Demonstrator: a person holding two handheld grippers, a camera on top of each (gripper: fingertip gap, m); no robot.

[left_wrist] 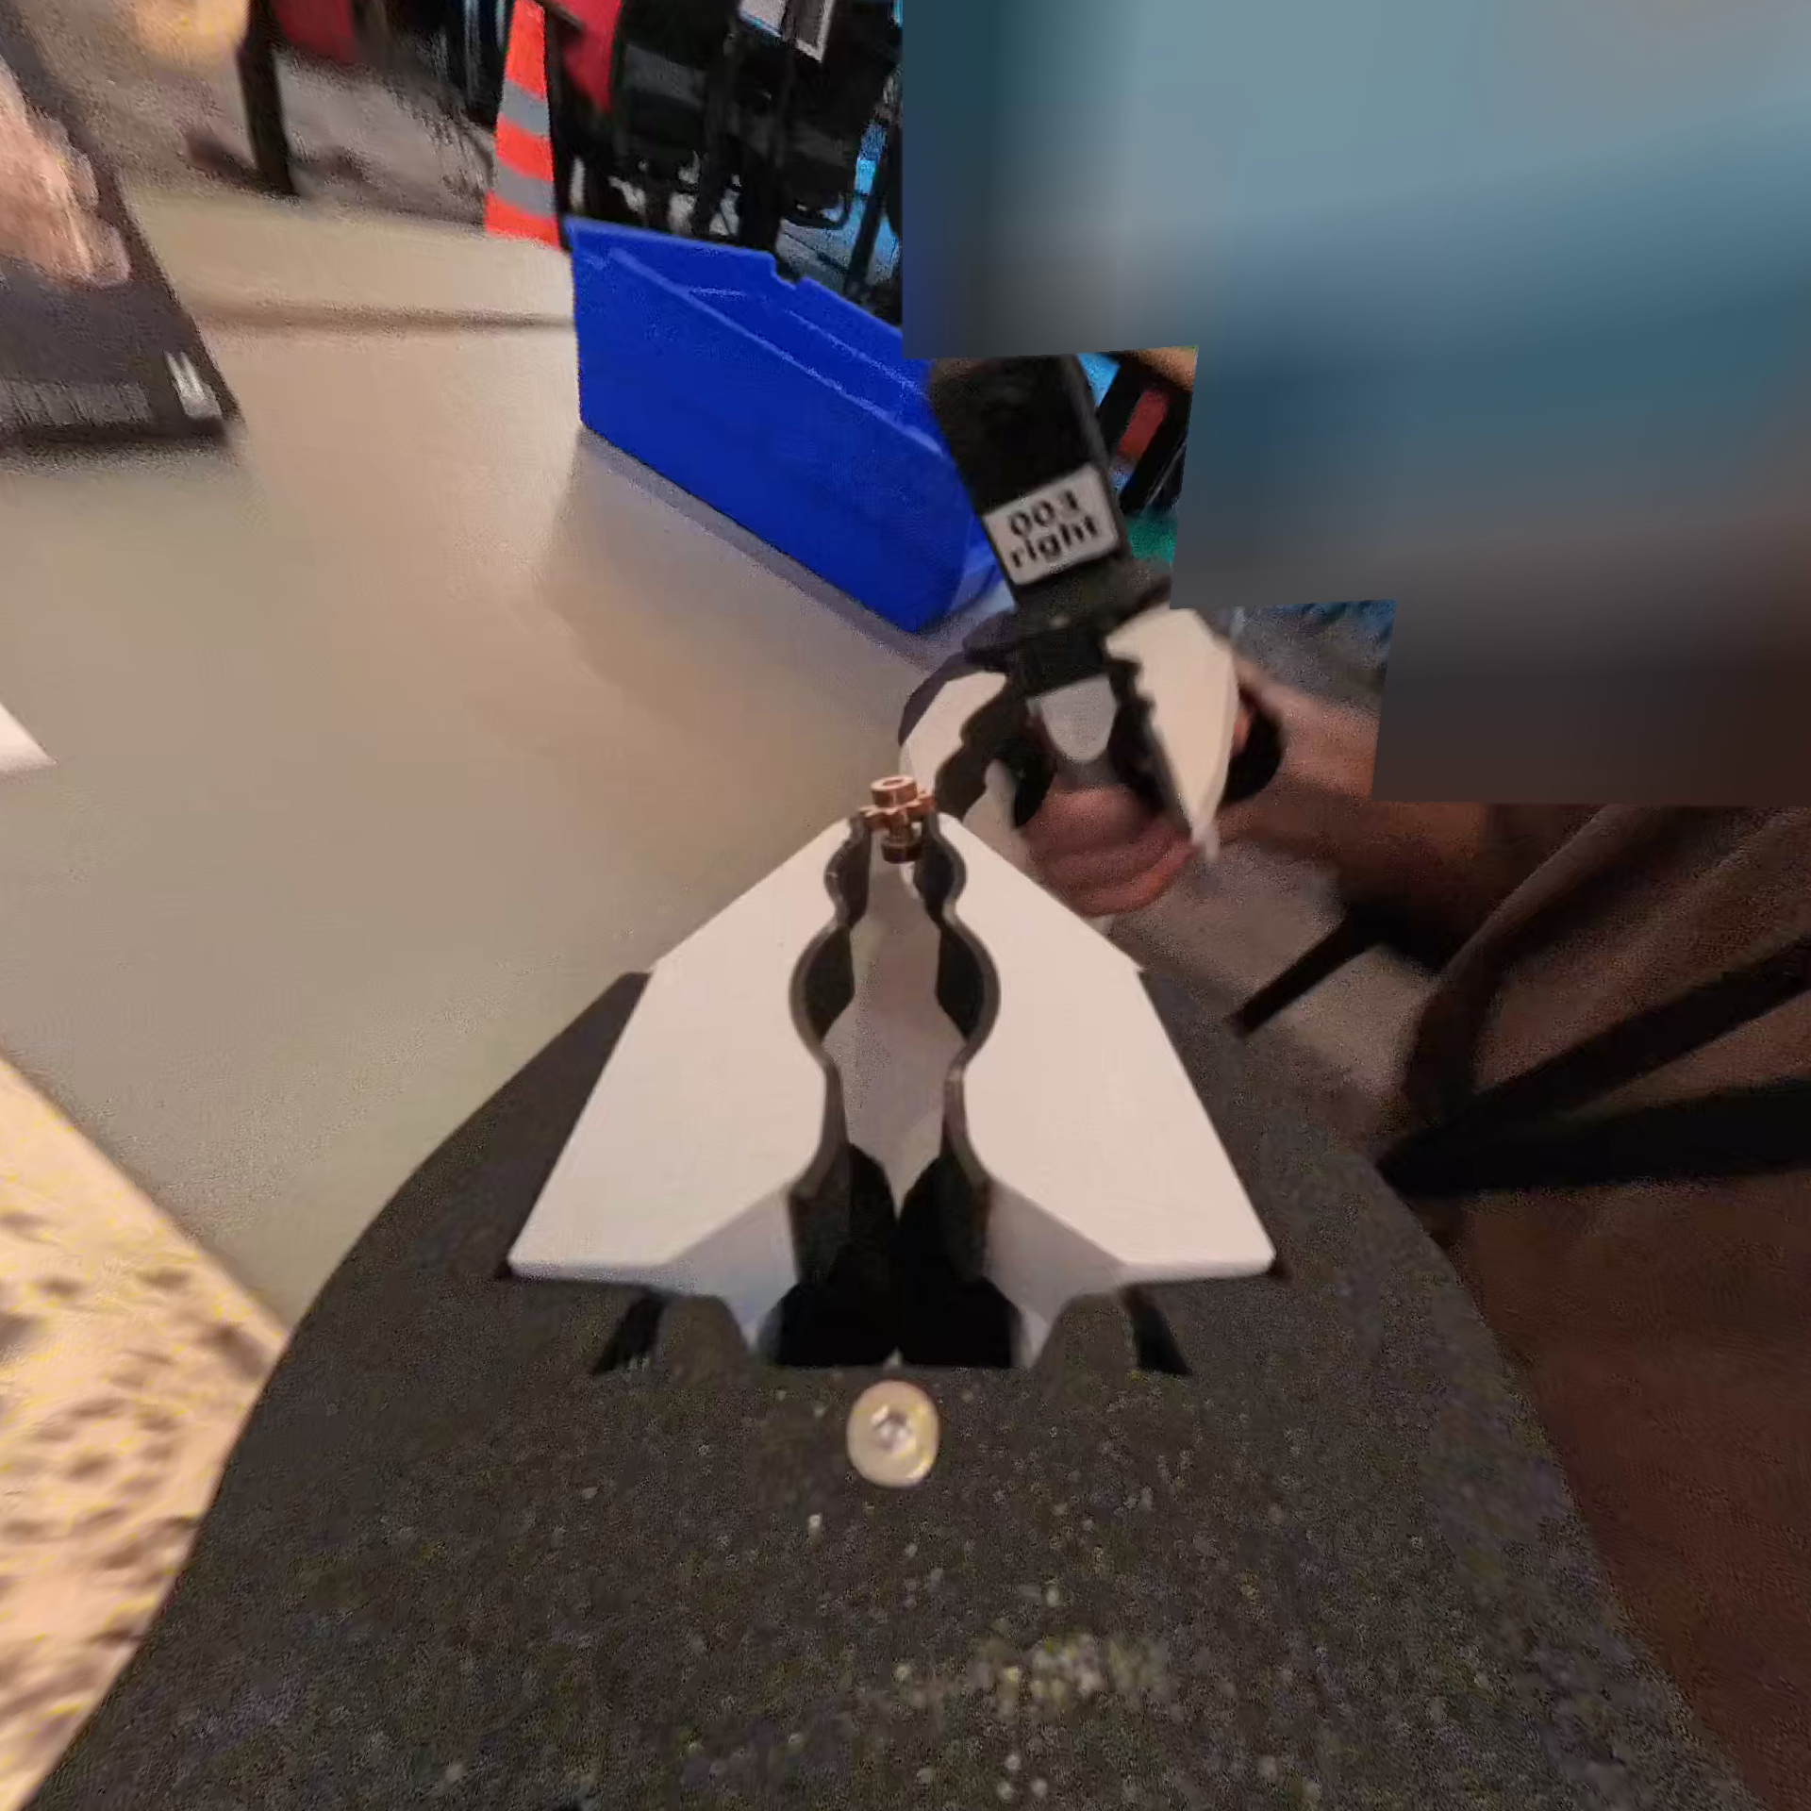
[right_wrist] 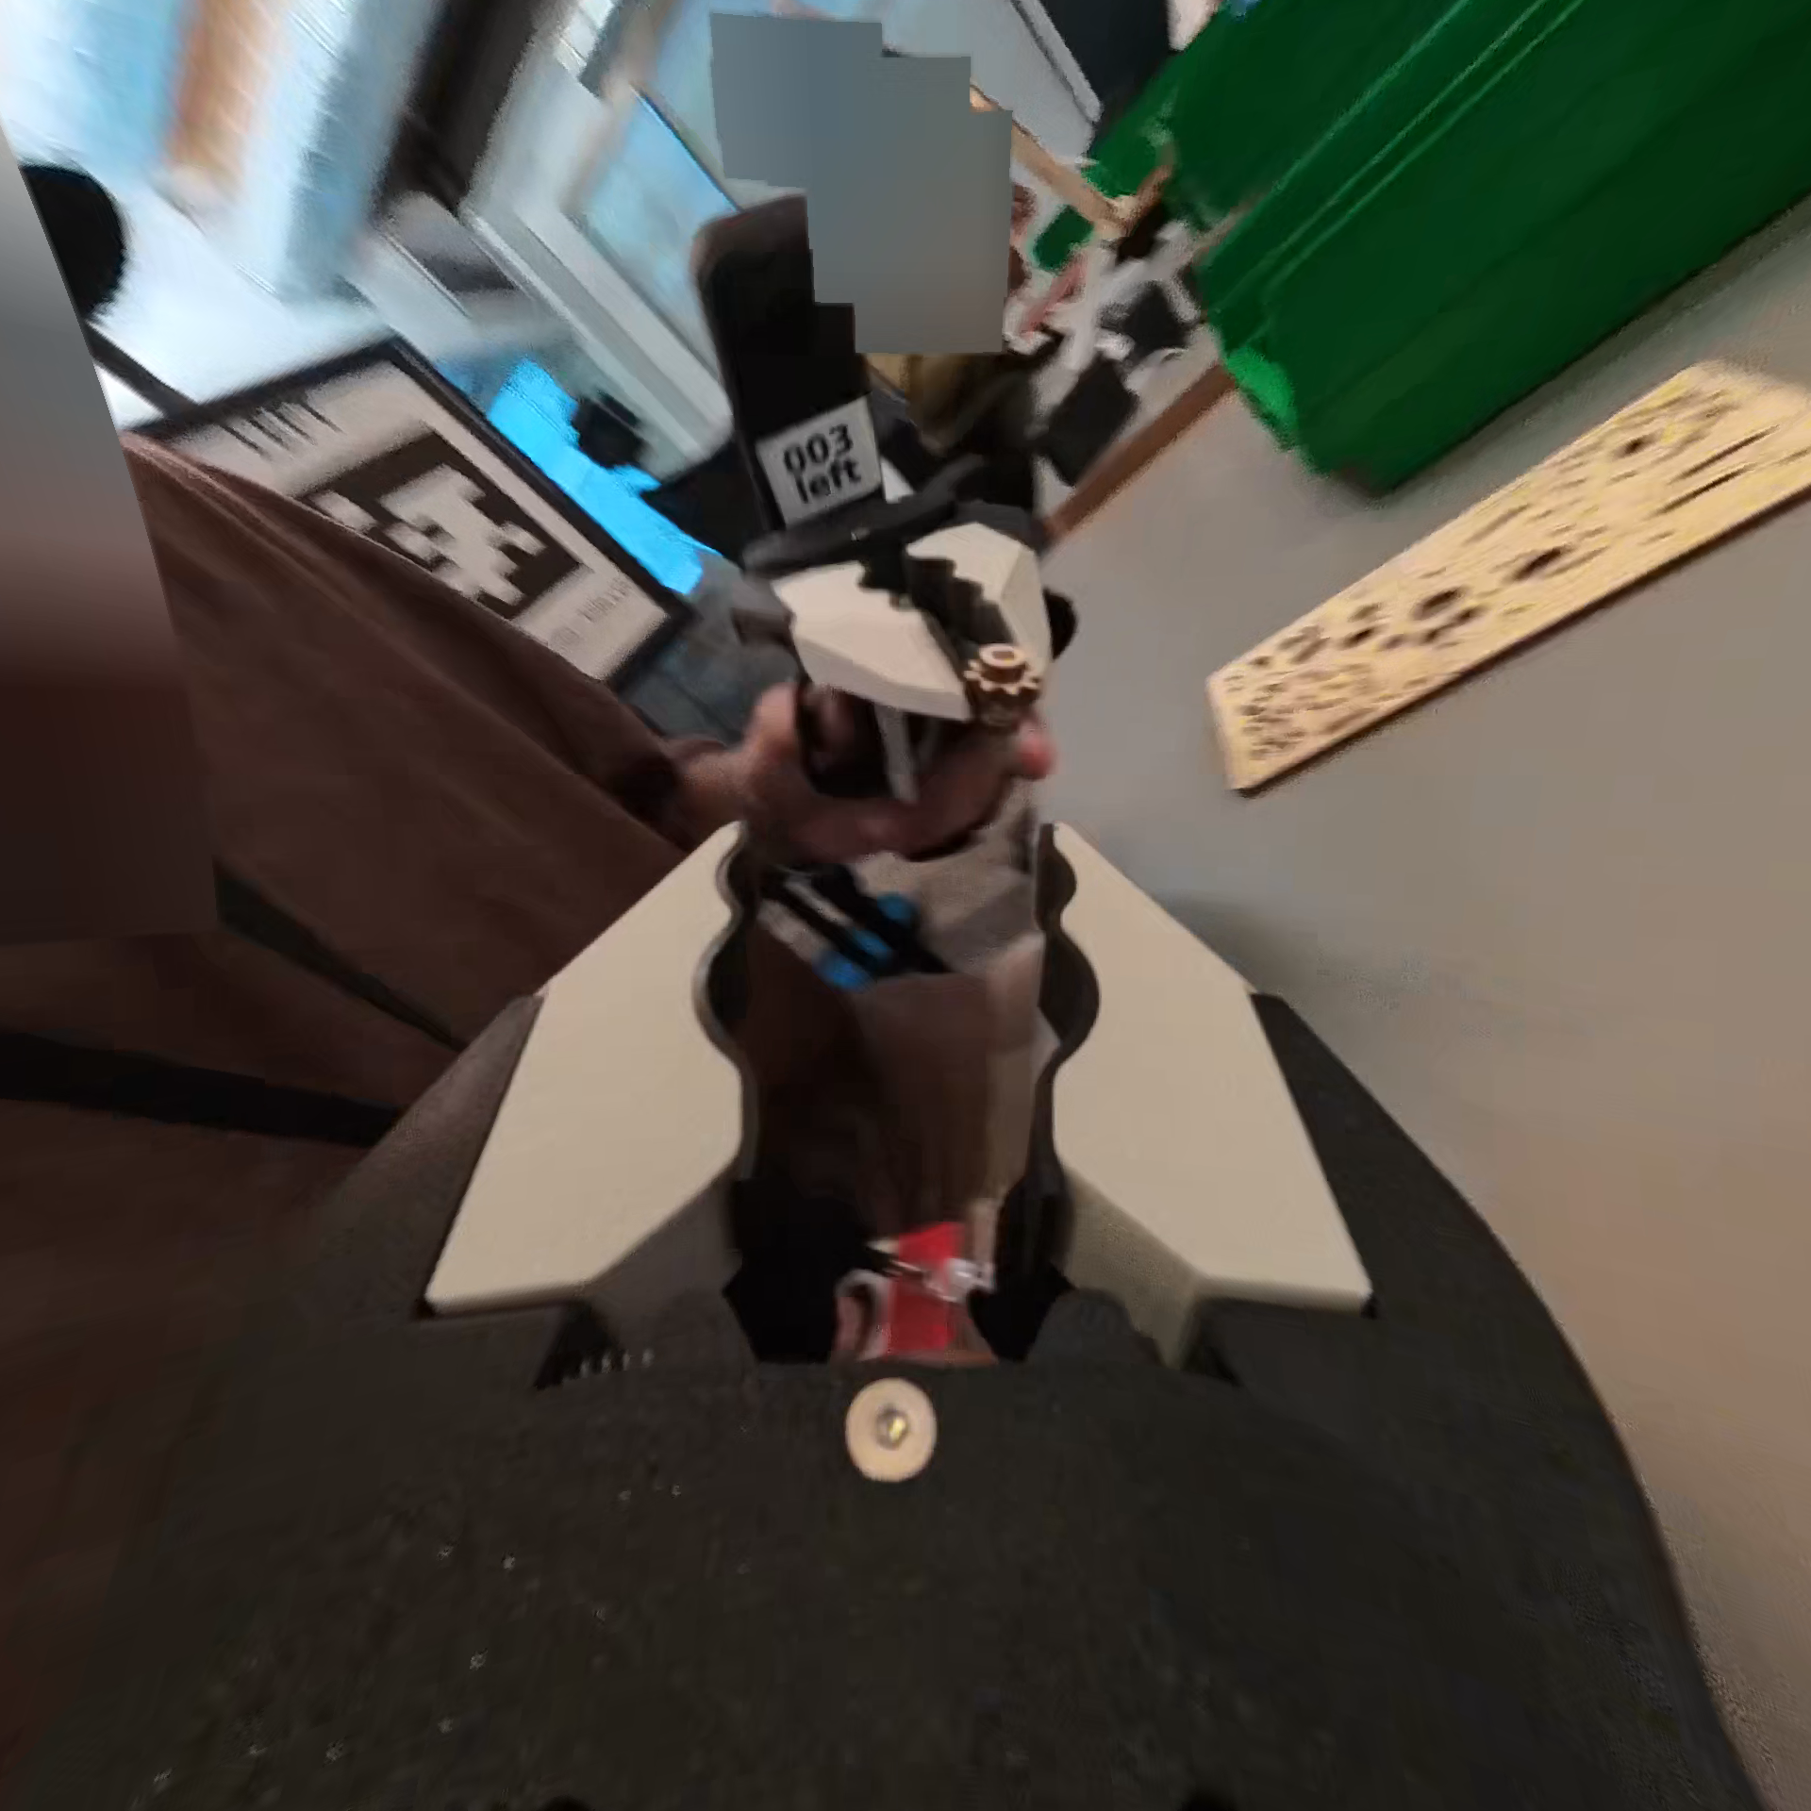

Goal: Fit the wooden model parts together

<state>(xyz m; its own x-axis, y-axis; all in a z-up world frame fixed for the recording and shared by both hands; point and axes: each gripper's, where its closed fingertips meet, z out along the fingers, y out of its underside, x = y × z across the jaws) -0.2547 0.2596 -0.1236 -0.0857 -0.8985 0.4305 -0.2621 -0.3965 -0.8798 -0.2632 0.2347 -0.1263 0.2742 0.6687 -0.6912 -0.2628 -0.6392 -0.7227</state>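
The left claw (left_wrist: 894, 833) pinched a small wooden gear piece (left_wrist: 894, 806) at its tips, raised off the counter (left_wrist: 392, 735). Just beyond, the right claw (left_wrist: 1078, 813) stood wide and empty. Farther off lay the punched wooden sheet (right_wrist: 1509, 578). Likely mid-assembly; next, the right claw probably needed a mating part.

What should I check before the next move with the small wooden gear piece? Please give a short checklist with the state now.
1. Left gripper shut on the wooden gear piece: ok, pinched at the fingertips.
2. Grip depth: not ok, only the very tips hold it.
3. Right gripper open and empty: ok.
4. The grippers are apart, not touching: ok.
5. Mating part in view: not ok; only the punched wooden sheet shows.
6. Gear hole orientation: cannot tell, blurred.
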